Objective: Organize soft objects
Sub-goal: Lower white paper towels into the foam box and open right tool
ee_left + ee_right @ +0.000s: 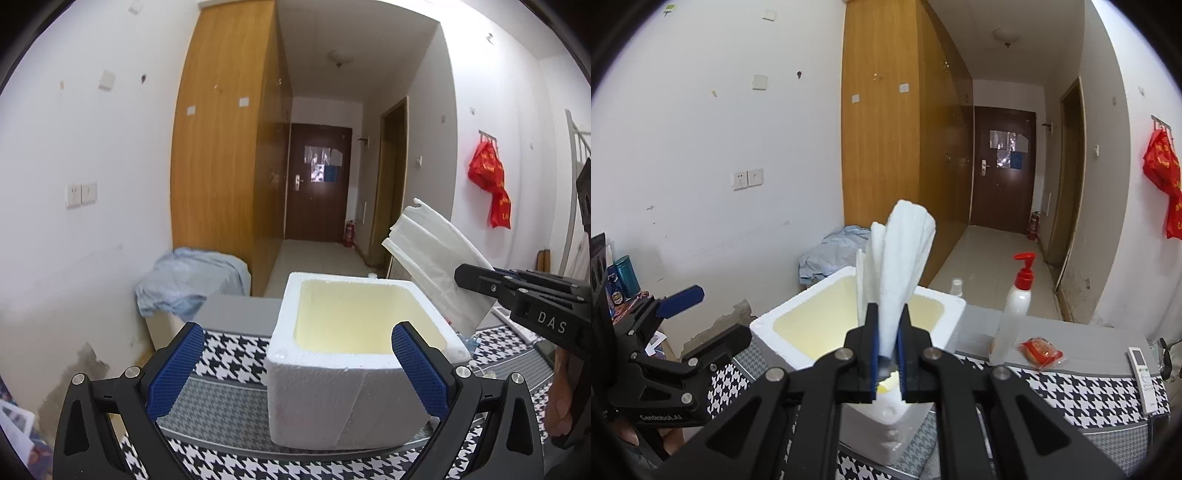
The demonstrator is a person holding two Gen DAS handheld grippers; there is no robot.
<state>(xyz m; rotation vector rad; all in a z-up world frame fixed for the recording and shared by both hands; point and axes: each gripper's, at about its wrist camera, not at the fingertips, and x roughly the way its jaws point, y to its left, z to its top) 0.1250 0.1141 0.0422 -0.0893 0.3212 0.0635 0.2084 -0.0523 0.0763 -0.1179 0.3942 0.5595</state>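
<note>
A white foam box (332,398) with a pale yellow inside stands on the houndstooth-patterned table top (229,365). Nothing shows inside it. My left gripper (299,369) is open, its blue pads (177,369) on either side of the box's near left corner, apart from it. My right gripper (888,347) is shut on a folded white towel (901,266) that sticks up and forward above the box (783,325). In the left wrist view the right gripper (461,273) comes in from the right with the towel (432,258) over the box's far right corner. The left gripper (709,321) shows at the left of the right wrist view.
A pump bottle with a red top (1015,306), a red packet (1039,350) and a white remote (1141,376) lie on the table to the right of the box. A light blue cloth (192,284) drapes over a white bin by the wall. A hand (561,398) holds the right gripper.
</note>
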